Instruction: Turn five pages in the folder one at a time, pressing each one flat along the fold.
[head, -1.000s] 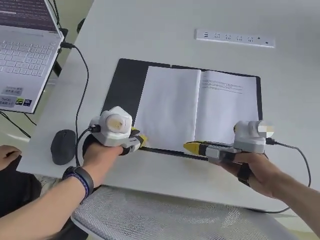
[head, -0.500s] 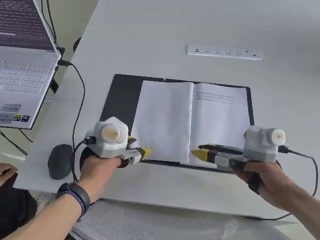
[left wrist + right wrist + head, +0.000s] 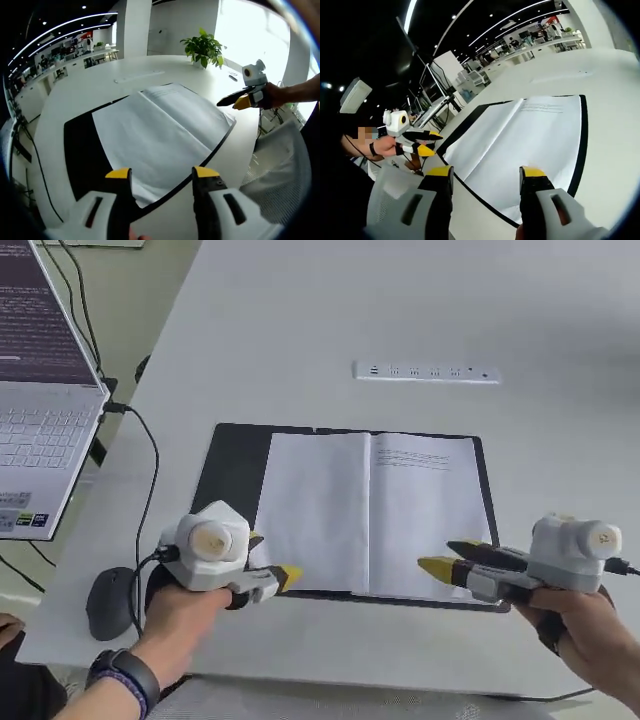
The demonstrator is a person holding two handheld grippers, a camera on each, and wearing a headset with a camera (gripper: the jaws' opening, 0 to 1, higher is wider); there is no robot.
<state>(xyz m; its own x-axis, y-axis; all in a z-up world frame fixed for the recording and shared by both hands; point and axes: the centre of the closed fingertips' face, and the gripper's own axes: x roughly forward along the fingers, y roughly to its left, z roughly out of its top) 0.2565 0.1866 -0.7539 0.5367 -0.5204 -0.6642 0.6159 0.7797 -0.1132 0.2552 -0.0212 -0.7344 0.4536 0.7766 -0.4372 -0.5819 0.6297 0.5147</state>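
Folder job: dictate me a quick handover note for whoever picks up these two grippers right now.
Left gripper: open, empty, by the near edge of the left page.
Right gripper: open, empty, by the near right corner of the right page.
Folder: lies open and flat on the white table, black cover showing at the left.
Done: no page is lifted. How many pages are already turned cannot be read from here.
To do: pinch the right page's corner, turn it over, press along the fold, and repeat until five.
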